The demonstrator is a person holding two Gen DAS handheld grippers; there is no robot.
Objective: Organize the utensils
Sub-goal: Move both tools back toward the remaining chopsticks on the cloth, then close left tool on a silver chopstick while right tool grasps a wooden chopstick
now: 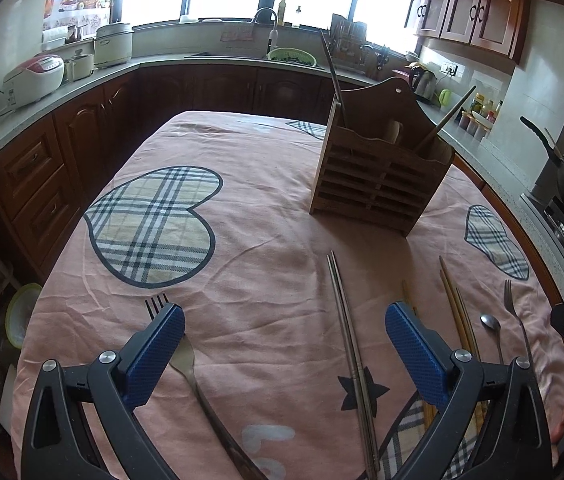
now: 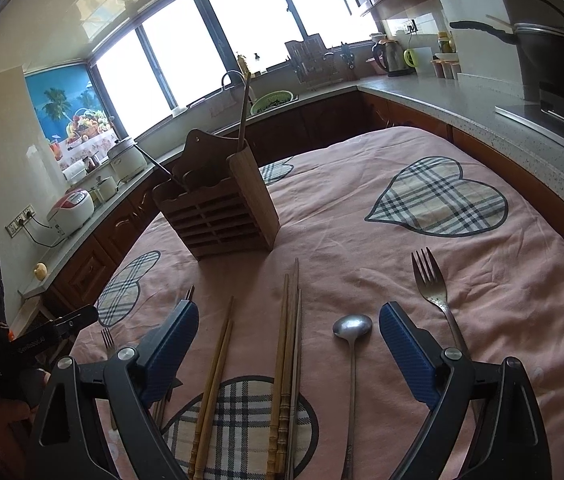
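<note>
1. Two wide-open grippers, nothing held in either. Left wrist view: left gripper (image 1: 284,332) hangs over the pink heart-print tablecloth (image 1: 266,208), blue ribbed pads (image 1: 414,354) far apart.
2. Same view, lower centre: pair of thin steel chopsticks (image 1: 348,332) lies between the jaws, running toward the bottom edge. Judgement: stiff, light, smooth metal, so likely to slip; best taken across both sticks near mid-length, so they don't pivot.
3. Lower left: steel fork with long handle (image 1: 192,364) lies partly under the left pad, tines (image 1: 157,303) poking out beyond it. Judgement: rigid; the flat neck below the tines looks the safest hold.
4. Upper right of centre: slatted brown wooden utensil caddy (image 1: 378,178) stands upright on the cloth, well apart from the loose pieces. It already holds a few long handles; which compartments, I cannot tell.
5. Right wrist view: right gripper (image 2: 288,332) also spread wide and empty. Bottom centre, between the pads: two pairs of bamboo chopsticks (image 2: 288,344), one pair (image 2: 218,356) angled left of the other.
6. Judgement: bamboo is light, stiff and grippier than steel; the thicker carved ends at the bottom edge should seat well in the ribbed pads.
7. Right of them: small steel spoon (image 2: 352,328), bowl up-frame, thin handle. Judgement: the bowl is slippery, so grip the handle.
8. Further right, beyond the right pad: second steel fork, speckled (image 2: 432,284).
9. Caddy sits upper left of centre in this view. All loose utensils remain unsorted.
</note>
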